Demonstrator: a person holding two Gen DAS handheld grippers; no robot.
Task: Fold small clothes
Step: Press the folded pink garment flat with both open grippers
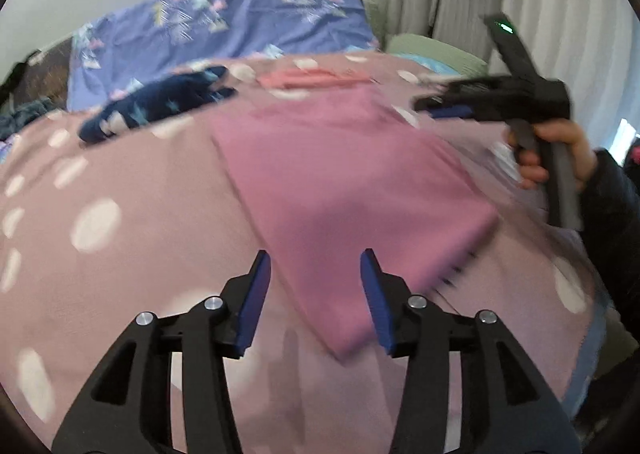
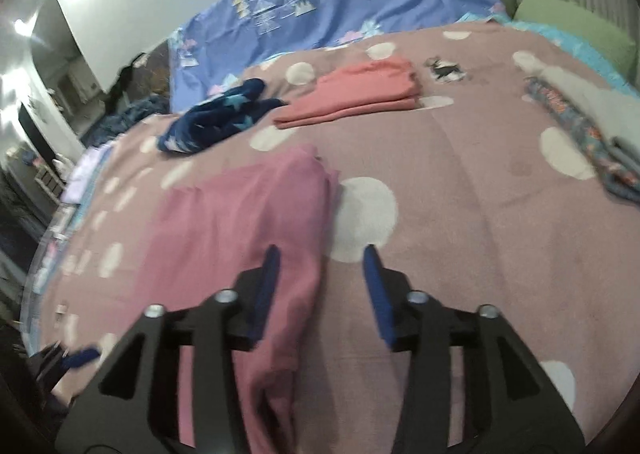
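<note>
Beneath my left claw (image 1: pixel 315 294) lay the near corner of the pink garment (image 1: pixel 344 189), folded flat on the spotted mauve bedspread (image 1: pixel 120 274), and my jaws stood parted with nothing pinched between them. My right claw (image 2: pixel 320 286) was likewise apart and empty, poised over the garment's right edge where the cloth bunched into a loose ridge. I judged that ridge the weak point: if I pressed the next fold without smoothing it, the layers could slip and the neat rectangle come undone, and a pad catching the bedspread along with the cloth would drag both. Both claws slanted downward toward the bed, and in the left view my right hand (image 1: pixel 560 149) gripped its handle off to the side, clear of the fabric. Farther back rested a folded coral piece (image 2: pixel 360 93), a crumpled navy star-print garment (image 2: pixel 216 117), and the blue patterned sheet (image 2: pixel 340 1).
</note>
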